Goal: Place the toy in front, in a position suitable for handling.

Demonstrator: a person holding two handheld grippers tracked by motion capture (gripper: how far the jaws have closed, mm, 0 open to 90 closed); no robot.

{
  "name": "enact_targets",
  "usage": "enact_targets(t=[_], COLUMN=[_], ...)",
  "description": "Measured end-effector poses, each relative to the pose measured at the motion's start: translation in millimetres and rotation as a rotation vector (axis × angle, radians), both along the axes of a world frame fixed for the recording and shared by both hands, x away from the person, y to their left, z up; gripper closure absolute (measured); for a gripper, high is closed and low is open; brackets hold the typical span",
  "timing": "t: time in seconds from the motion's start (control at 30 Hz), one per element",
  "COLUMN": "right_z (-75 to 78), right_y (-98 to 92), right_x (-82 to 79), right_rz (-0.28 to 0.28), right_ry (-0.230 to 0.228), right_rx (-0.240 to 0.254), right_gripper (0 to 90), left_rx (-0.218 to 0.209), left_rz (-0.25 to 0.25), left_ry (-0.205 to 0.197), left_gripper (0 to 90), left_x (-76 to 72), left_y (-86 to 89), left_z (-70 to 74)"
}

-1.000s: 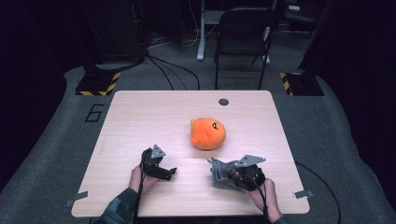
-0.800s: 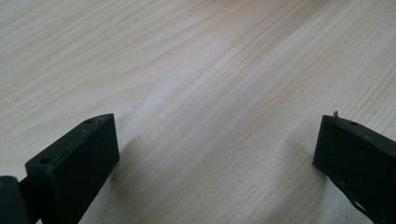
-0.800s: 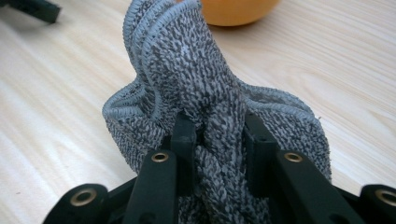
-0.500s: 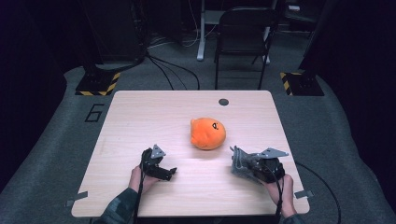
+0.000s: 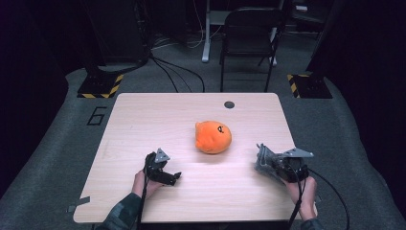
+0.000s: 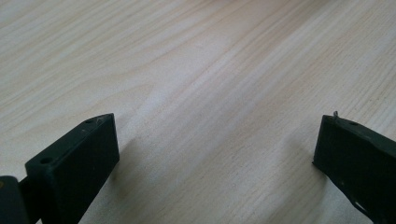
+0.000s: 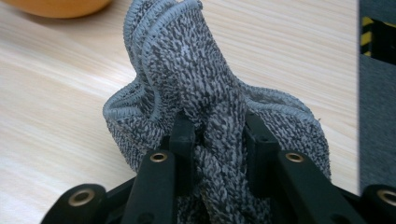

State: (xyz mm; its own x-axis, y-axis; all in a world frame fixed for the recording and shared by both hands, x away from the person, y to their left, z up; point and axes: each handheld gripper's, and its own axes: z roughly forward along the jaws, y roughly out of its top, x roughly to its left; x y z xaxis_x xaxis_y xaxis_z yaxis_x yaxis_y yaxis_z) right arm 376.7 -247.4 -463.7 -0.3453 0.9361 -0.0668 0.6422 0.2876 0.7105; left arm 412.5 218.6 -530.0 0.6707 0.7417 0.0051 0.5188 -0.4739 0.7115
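A grey knitted cloth (image 7: 205, 93) is bunched up between the two black jaws of my right gripper (image 7: 219, 135), which is shut on it. In the high view the right gripper (image 5: 264, 160) sits near the table's right front with the grey cloth (image 5: 264, 158) at its tip. An orange plush toy (image 5: 213, 136) lies in the middle of the table, to the left of that gripper; its edge shows as the orange plush (image 7: 60, 7) at the top of the right gripper view. My left gripper (image 5: 165, 173) rests low over the front left, its jaws wide open over bare wood (image 6: 219, 140).
The light wooden table (image 5: 143, 115) has a small dark round hole cover (image 5: 229, 104) near its far edge. A black folding chair (image 5: 249, 43) stands behind the table. Yellow-black striped floor plates (image 5: 98, 88) lie at the far corners. The table's right edge (image 7: 358, 93) is close to the right gripper.
My right gripper has carried the grey cloth to the right along the table's front, away from the centre. The left gripper and the orange plush have stayed where they were.
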Motion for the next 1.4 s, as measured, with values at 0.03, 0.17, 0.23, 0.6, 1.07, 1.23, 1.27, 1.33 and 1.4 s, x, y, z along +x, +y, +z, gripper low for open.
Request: enact_targets(t=[0.03,0.17,0.23,0.6,1.07,1.23,1.27,1.33,1.4], right_z=[-0.6,-5.1,-7.7,-16.6,-9.2,-6.7,-6.2,-4.9,-4.7], right_y=[-1.9,-10.5,-14.2,-15.7,-17.6,-17.9,-17.8,-17.9,-17.8], right_x=[0.5,2.4,3.6,9.2,9.6,9.5,9.3,8.3,8.2], right_rz=[-0.007,-0.053,-0.056,-0.129,-0.072,-0.062,-0.062,-0.062,-0.06], right_ry=[0.002,0.017,0.021,0.062,0.065,0.058,0.059,0.058,0.057], right_rx=[-0.003,-0.022,-0.024,-0.034,0.04,0.05,0.054,0.057,0.057], right_gripper=[69.3,68.4,67.0,27.1,7.2,7.4,7.3,7.1,6.7], left_rx=[-0.001,0.0,0.001,0.003,-0.099,-0.118,-0.112,-0.114,-0.117], left_rz=[0.001,0.0,-0.001,-0.007,-0.039,-0.071,-0.079,-0.086,-0.094], left_ry=[-0.002,0.0,0.0,-0.004,-0.03,-0.04,-0.04,-0.04,-0.043], left_gripper=[0.0,0.0,0.0,0.1,0.1,0.1,0.1,0.1,0.2], left_x=[0.0,0.0,0.1,0.9,15.9,23.4,25.9,30.1,35.4], left_y=[-0.1,0.0,0.0,0.7,-7.2,-18.9,-22.2,-27.2,-33.0], left_z=[-0.2,0.0,0.0,0.4,39.8,50.9,52.5,54.0,56.4])
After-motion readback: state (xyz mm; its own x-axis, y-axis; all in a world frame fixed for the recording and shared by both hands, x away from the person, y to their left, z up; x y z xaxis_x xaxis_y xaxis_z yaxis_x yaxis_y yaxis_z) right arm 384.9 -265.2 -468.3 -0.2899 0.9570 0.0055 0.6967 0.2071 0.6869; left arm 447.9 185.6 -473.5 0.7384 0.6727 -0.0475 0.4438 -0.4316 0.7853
